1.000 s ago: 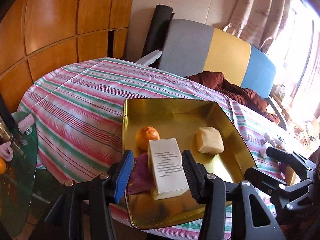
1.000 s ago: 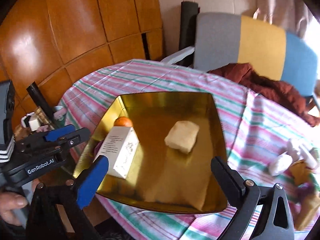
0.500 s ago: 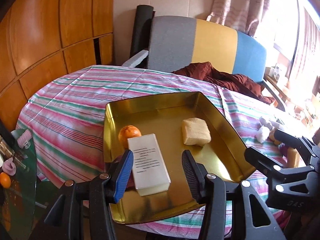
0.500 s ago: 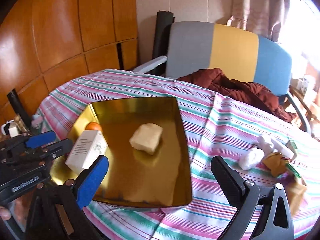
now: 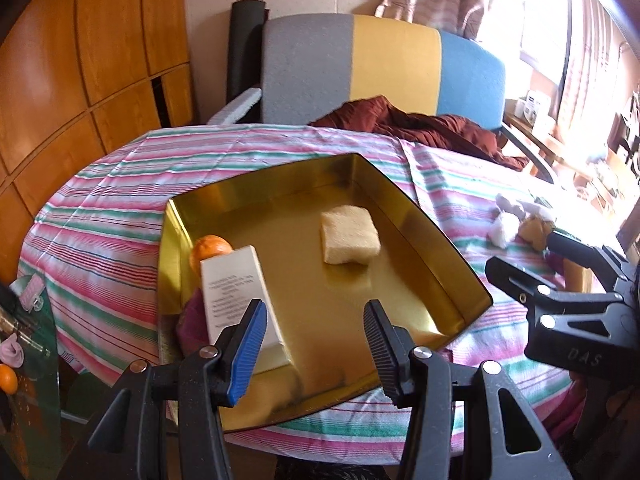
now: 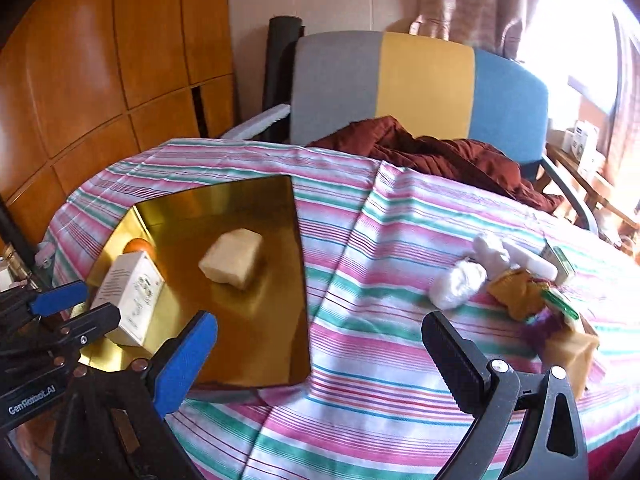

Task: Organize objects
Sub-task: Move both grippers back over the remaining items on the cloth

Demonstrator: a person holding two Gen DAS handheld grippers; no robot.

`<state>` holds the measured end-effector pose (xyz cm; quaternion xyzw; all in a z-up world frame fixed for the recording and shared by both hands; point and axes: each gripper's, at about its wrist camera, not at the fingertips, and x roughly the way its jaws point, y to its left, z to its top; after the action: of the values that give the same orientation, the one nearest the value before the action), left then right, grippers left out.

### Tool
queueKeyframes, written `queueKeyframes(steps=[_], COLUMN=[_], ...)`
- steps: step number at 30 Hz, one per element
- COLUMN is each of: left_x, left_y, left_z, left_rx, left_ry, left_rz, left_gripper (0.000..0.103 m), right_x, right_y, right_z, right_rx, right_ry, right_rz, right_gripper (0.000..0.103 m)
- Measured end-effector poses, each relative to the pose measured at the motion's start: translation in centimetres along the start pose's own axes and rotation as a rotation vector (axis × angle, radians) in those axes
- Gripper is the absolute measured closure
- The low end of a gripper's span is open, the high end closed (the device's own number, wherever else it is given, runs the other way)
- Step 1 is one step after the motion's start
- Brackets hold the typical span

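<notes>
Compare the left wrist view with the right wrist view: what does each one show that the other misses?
Only the left wrist view shows the purple cloth tucked beside the white box at the tray's near left corner.

Only the right wrist view shows clearly the whole loose pile on the tablecloth: a green-edged packet, a yellow cloth and a tan block.

Both share the gold tray, the box, the orange, the pale sponge, the white bundle, and both open grippers, left and right.
</notes>
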<state>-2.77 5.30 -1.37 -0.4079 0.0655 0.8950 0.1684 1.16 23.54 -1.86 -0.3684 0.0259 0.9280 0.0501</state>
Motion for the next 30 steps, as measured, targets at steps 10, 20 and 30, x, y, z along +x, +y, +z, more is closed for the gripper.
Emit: queueKeyframes(steps=[10, 20, 30], left_x=[0.8, 1.1, 1.2], left_y=[-1.4, -2.7, -9.5], left_z=[-0.6, -0.2, 1.2], left_rx=[0.036, 0.075, 0.226], left_ry=[0.031, 0.045, 0.046], left_rz=[-0.027, -0.093, -0.225], left_gripper=[0.052, 0.052, 0.052], right_x=[0.3, -1.6, -5.6], right_y=[-2.7, -13.3, -29.3], right_z=[-0.6, -0.3, -1.6], right_rx=[0.034, 0.192, 0.490], right_ry=[0.024, 0.022, -0.043], right_rz=[-0.034, -0.173, -0.497], right_gripper=[0.000, 0.000, 0.000])
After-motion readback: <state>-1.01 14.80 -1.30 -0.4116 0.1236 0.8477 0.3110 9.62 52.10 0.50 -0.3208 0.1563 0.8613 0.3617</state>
